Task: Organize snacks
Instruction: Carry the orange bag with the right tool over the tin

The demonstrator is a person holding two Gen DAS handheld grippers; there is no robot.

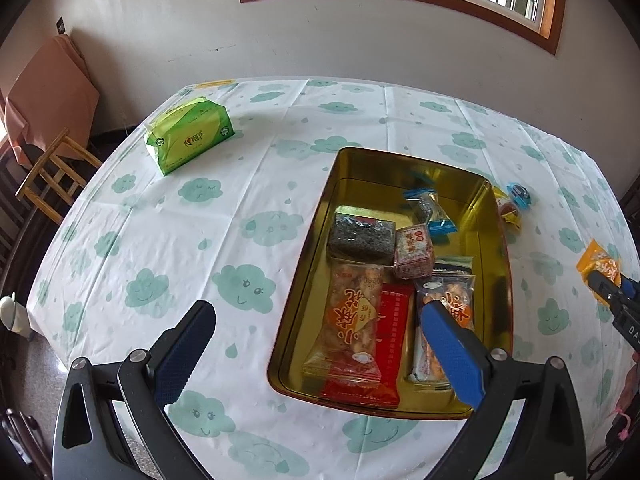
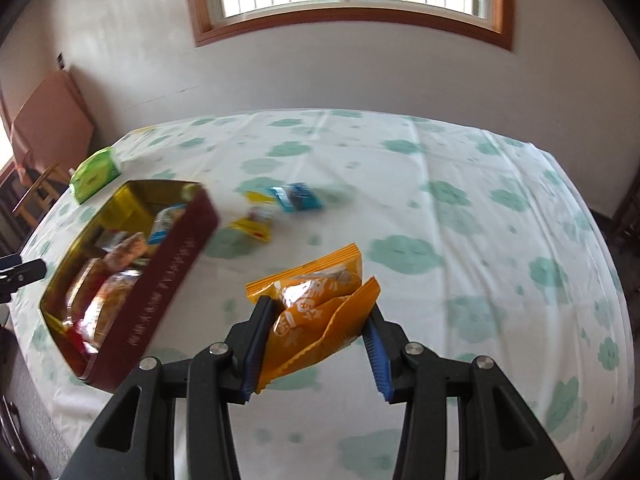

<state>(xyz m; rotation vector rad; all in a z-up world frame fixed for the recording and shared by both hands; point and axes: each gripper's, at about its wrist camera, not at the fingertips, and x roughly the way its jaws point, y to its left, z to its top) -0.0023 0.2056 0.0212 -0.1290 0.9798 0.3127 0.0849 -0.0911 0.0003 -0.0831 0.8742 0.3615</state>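
Left wrist view. Left gripper (image 1: 316, 344) hangs over the near end of the tin (image 1: 320, 240), jaws spread wide, nothing between them. The tin sits on the table (image 1: 160, 220), long axis running near to far. Inside, counted: seven packets at least. Two orange-print packets, one red packet (image 1: 384, 344) between them, a dark block, a pink cube, a blue-ended twist wrap, and part of one more under the cube. Outside the tin at its far right: one yellow packet (image 1: 507, 210) and one blue packet (image 1: 519, 195), just beside each other. Tissue pack (image 1: 190, 136) lies far left, well apart. At the right edge the right gripper shows, with an orange pouch (image 1: 599, 263) at its tips.

Right wrist view, blurred. Right gripper (image 2: 318, 320) is closed partway on the orange pouch (image 2: 316, 300); both pads press its sides, and the pouch buckles between them, clear of the cloth. One pouch held. The tin (image 2: 168, 272) lies to the left of this gripper, its red wall near. Yellow packet (image 2: 252, 226) and blue packet (image 2: 296, 197) lie farther off, past the pouch.

Judgement: the pouch goes left and over the red wall into the tin; the right hand already carries it. Two loose packets remain, nearer the right hand.
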